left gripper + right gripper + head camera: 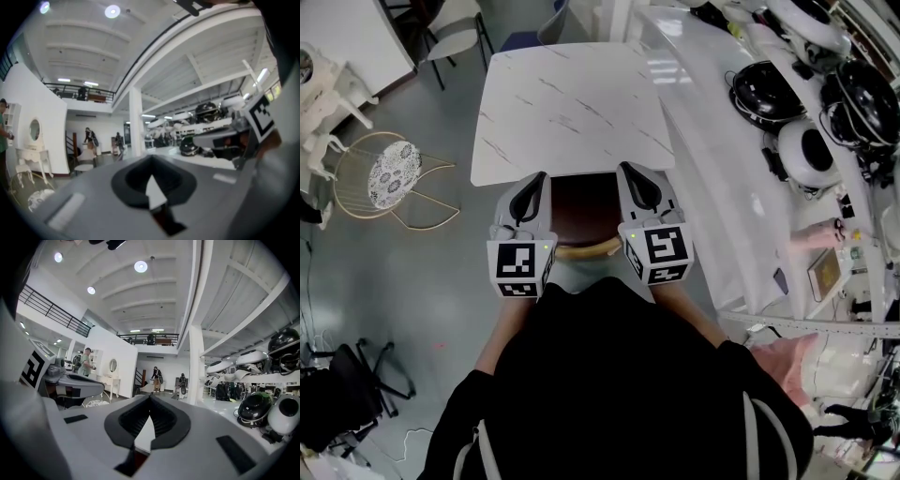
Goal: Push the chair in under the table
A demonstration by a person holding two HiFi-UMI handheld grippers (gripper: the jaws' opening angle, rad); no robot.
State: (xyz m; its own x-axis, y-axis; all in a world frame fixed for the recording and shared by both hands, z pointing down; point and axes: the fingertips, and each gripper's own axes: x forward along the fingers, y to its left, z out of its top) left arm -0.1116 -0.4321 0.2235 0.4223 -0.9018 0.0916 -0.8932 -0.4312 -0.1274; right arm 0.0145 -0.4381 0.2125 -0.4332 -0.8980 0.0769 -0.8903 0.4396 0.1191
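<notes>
Flanking the chair (pixel 586 208), the left gripper (pixel 536 180) and right gripper (pixel 628 171), jaws closed on nothing, point to 12 o'clock at the table (pixel 572 103). The chair's back rail (pixel 586 249) runs 9-to-3 between them, equally near both, and its seat meets the table's near edge.

Left of the table (pixel 572 112), grey floor (pixel 422 272) lies open as far as a wire chair (pixel 389 173). On the right a long table (pixel 712 187), crowded with helmets (pixel 766 92), stands just beside it. The chair (pixel 586 249) fills the space under the near edge.
</notes>
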